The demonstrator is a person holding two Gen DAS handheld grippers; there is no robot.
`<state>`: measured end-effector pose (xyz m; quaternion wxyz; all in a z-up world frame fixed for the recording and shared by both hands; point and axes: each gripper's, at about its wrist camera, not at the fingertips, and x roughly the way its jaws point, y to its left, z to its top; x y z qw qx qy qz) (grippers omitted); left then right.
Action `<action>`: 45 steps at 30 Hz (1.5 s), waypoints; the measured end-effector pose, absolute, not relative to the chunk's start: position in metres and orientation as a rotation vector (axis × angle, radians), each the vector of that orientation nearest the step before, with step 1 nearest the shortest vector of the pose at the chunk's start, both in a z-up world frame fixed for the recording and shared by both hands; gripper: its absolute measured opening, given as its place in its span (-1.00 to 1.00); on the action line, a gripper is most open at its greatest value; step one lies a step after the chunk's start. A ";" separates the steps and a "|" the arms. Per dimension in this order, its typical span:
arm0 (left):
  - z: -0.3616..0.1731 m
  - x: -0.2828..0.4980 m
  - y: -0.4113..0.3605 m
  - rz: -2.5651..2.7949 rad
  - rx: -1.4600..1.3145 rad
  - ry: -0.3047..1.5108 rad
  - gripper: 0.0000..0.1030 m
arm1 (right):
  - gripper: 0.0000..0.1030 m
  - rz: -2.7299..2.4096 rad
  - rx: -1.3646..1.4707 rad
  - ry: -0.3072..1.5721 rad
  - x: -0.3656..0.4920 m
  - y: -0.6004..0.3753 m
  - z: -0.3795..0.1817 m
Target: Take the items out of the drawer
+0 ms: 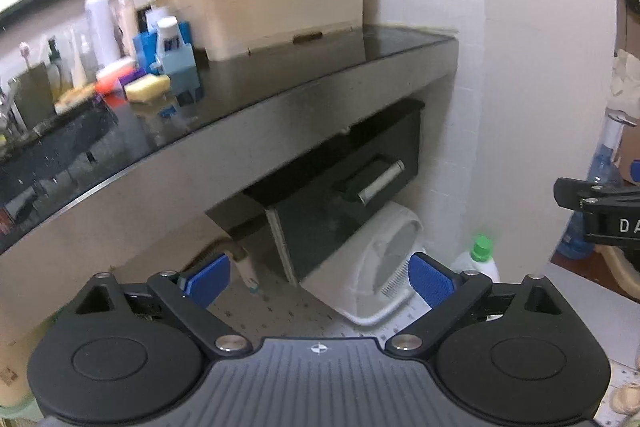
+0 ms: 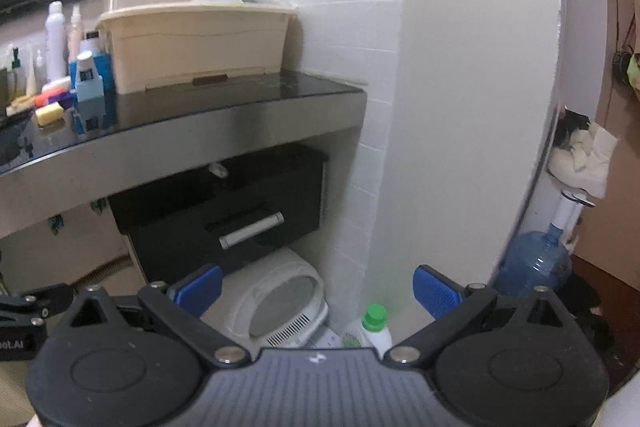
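A black drawer point(image 1: 340, 183) with a silver bar handle point(image 1: 380, 181) hangs under the dark countertop point(image 1: 280, 75); it also shows in the right wrist view point(image 2: 224, 203), handle point(image 2: 251, 229). It looks slightly pulled out, with a small white item point(image 2: 218, 169) at its top edge. My left gripper point(image 1: 320, 281) is open and empty, well short of the drawer. My right gripper point(image 2: 318, 289) is open and empty, also well short of it. The right gripper's body shows at the right edge of the left wrist view point(image 1: 600, 211).
A beige plastic box point(image 1: 276, 11) and several bottles point(image 1: 98, 21) stand on the countertop. A white appliance point(image 2: 280, 307) sits on the floor under the drawer, a green-capped bottle point(image 2: 374, 327) beside it. A blue water jug point(image 2: 536, 267) stands at right past the white wall.
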<state>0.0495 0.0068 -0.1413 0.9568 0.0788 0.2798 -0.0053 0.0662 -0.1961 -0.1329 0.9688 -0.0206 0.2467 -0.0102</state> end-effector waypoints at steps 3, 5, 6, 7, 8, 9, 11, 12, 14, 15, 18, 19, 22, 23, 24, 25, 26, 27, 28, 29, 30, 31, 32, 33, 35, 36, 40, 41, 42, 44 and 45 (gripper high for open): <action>-0.143 0.043 0.010 -0.003 0.169 0.510 0.89 | 0.97 0.029 -0.051 0.504 0.077 -0.195 -0.137; -0.144 0.042 0.015 -0.011 0.158 0.499 0.89 | 0.96 0.050 -0.046 0.517 0.087 -0.194 -0.140; -0.144 0.042 0.017 -0.017 0.153 0.500 0.89 | 0.96 0.051 -0.046 0.520 0.092 -0.194 -0.140; -0.145 0.042 0.020 -0.025 0.144 0.499 0.89 | 0.96 0.053 -0.051 0.520 0.096 -0.193 -0.141; -0.145 0.041 0.023 -0.035 0.124 0.497 0.89 | 0.96 0.055 -0.060 0.521 0.101 -0.191 -0.142; -0.145 0.041 0.026 -0.046 0.104 0.495 0.89 | 0.97 0.062 -0.074 0.528 0.106 -0.189 -0.143; -0.146 0.040 0.032 -0.060 0.073 0.470 0.89 | 0.98 0.078 -0.096 0.542 0.118 -0.185 -0.145; -0.146 0.038 0.034 -0.065 0.061 0.451 0.89 | 0.98 0.100 -0.085 0.559 0.125 -0.184 -0.146; -0.146 0.039 0.037 -0.070 0.060 0.432 0.90 | 0.98 0.165 -0.022 0.598 0.142 -0.184 -0.150; -0.145 0.040 0.038 -0.071 0.064 0.431 0.90 | 0.98 0.192 0.023 0.622 0.153 -0.184 -0.153; -0.146 0.047 0.045 -0.078 0.033 0.452 0.90 | 0.96 0.186 0.156 0.679 0.188 -0.187 -0.165; -0.146 0.047 0.047 -0.086 0.020 0.457 0.92 | 0.94 0.188 0.196 0.685 0.200 -0.188 -0.170; -0.146 0.047 0.052 -0.106 -0.003 0.454 0.92 | 0.69 0.168 0.270 0.738 0.240 -0.184 -0.188; -0.147 0.047 0.053 -0.110 0.000 0.446 0.92 | 0.67 0.158 0.295 0.756 0.254 -0.182 -0.195; -0.148 0.046 0.053 -0.111 0.011 0.442 0.92 | 0.63 0.148 0.319 0.774 0.267 -0.181 -0.202; -0.149 0.046 0.053 -0.110 0.028 0.440 0.92 | 0.58 0.139 0.344 0.791 0.281 -0.179 -0.209; -0.149 0.046 0.053 -0.107 0.041 0.439 0.92 | 0.41 0.132 0.371 0.806 0.292 -0.179 -0.216; -0.150 0.046 0.053 -0.104 0.052 0.438 0.92 | 0.27 0.127 0.396 0.822 0.305 -0.178 -0.223; -0.150 0.046 0.055 -0.100 0.060 0.435 0.92 | 0.23 0.118 0.418 0.838 0.317 -0.176 -0.229; -0.150 0.046 0.057 -0.098 0.066 0.433 0.92 | 0.20 0.109 0.439 0.852 0.329 -0.175 -0.236; -0.149 0.045 0.060 -0.100 0.066 0.431 0.91 | 0.08 0.103 0.452 0.863 0.340 -0.172 -0.241; -0.147 0.044 0.065 -0.102 0.062 0.429 0.91 | -0.04 0.092 0.470 0.873 0.350 -0.170 -0.246; -0.144 0.044 0.070 -0.104 0.055 0.424 0.91 | -0.25 0.083 0.488 0.875 0.359 -0.167 -0.251; -0.141 0.042 0.074 -0.104 0.046 0.418 0.91 | -0.28 0.075 0.508 0.878 0.367 -0.164 -0.255; -0.134 0.040 0.085 -0.103 0.019 0.402 0.91 | -0.28 0.074 0.562 0.896 0.385 -0.160 -0.265; -0.132 0.039 0.090 -0.102 0.005 0.396 0.91 | -0.28 0.064 0.570 0.903 0.392 -0.158 -0.269; -0.125 0.038 0.104 -0.087 -0.022 0.391 0.91 | -0.28 0.024 0.603 0.929 0.419 -0.150 -0.285; -0.125 0.038 0.106 -0.080 -0.021 0.395 0.91 | -0.28 0.011 0.603 0.936 0.425 -0.149 -0.289; -0.125 0.038 0.108 -0.074 -0.022 0.398 0.91 | -0.28 -0.001 0.603 0.943 0.430 -0.149 -0.294; -0.123 0.039 0.111 -0.065 -0.030 0.397 0.91 | -0.27 -0.016 0.615 0.949 0.436 -0.148 -0.301; -0.123 0.039 0.113 -0.060 -0.033 0.397 0.91 | -0.27 -0.026 0.622 0.950 0.439 -0.148 -0.303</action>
